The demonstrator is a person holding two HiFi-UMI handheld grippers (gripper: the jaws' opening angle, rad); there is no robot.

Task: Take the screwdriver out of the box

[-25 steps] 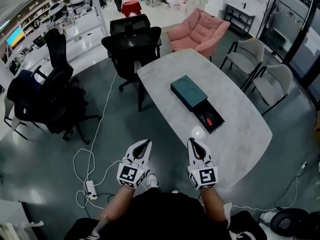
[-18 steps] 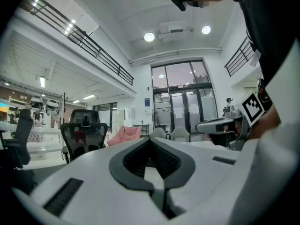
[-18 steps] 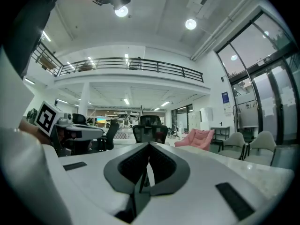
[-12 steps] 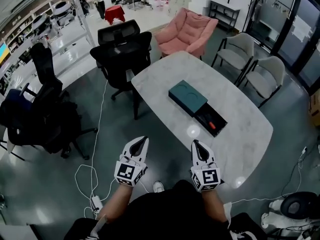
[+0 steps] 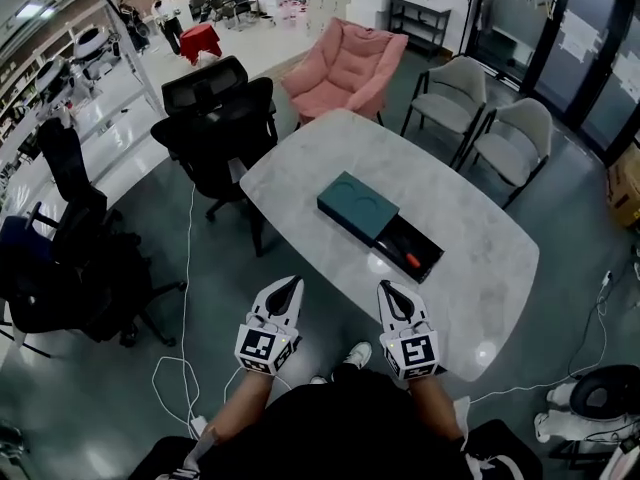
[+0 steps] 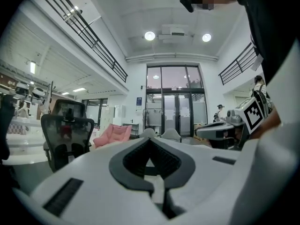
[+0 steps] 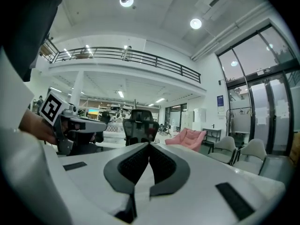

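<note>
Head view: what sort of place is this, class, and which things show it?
Probably an open-plan office or lab lounge: black office chairs, a pale meeting table, a pink armchair and tall glass doors.

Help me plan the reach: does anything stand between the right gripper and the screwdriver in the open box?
Nothing visible does. The screwdriver lies uncovered in the slid-out tray of the box. Only bare table separates it from the shut right gripper, which is at the table's near edge.

Teal box [image 5: 357,206], seemingly orange-handled screwdriver [image 5: 411,259], pale marbled table [image 5: 470,230], pink armchair [image 5: 345,65]
</note>
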